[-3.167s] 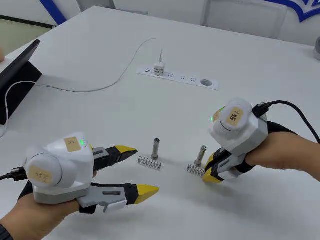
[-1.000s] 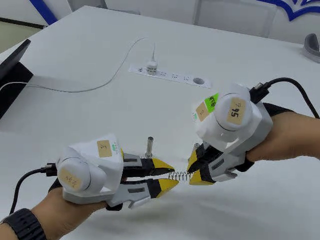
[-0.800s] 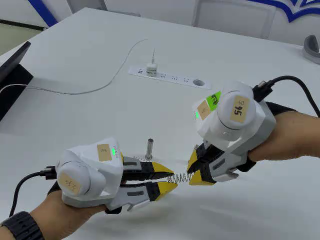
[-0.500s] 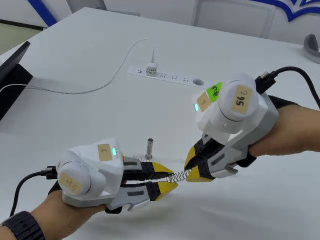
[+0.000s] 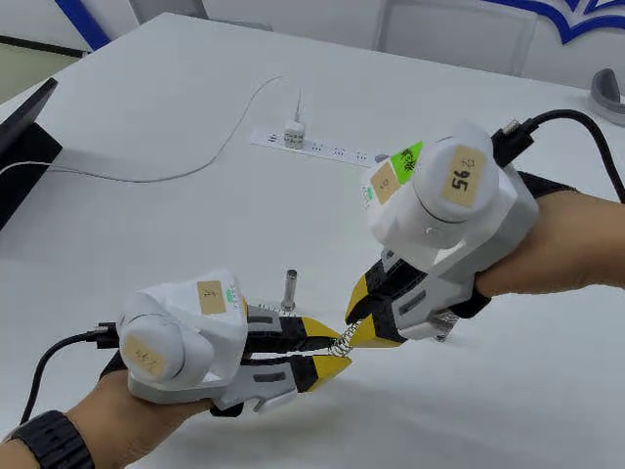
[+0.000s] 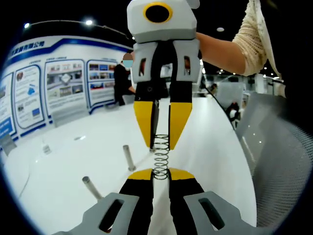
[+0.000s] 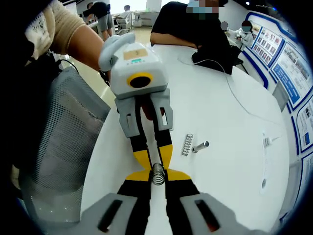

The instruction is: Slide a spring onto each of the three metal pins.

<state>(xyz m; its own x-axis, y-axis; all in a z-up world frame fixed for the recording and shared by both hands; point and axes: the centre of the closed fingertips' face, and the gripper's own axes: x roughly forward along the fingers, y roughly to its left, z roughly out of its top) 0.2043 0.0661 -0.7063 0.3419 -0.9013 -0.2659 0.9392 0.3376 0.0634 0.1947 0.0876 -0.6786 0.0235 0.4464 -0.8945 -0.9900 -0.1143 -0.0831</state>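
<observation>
Pinches the near end of the spring (image 6: 161, 159) in the left gripper (image 6: 161, 175), jaws narrowed to the coil's width. Pinches the far end in the right gripper (image 6: 160, 146), jaws just as narrow. Meets tip to tip, with the short coil alone between the yellow ends, raised off the table (image 5: 195, 205). Has a nearer pin (image 6: 92, 187) and a farther pin (image 6: 128, 157) standing on the table, left of the left gripper's jaws and below them. In the right gripper view, has a loose spring (image 7: 187, 144) just beside a pin (image 7: 200, 146), past the tips and right of the left gripper's body. Well beyond both grippers, a power strip (image 5: 322, 149). Sits low and about level in the left hand (image 5: 98, 420). Slants down from higher up in the right hand (image 5: 547, 249).
</observation>
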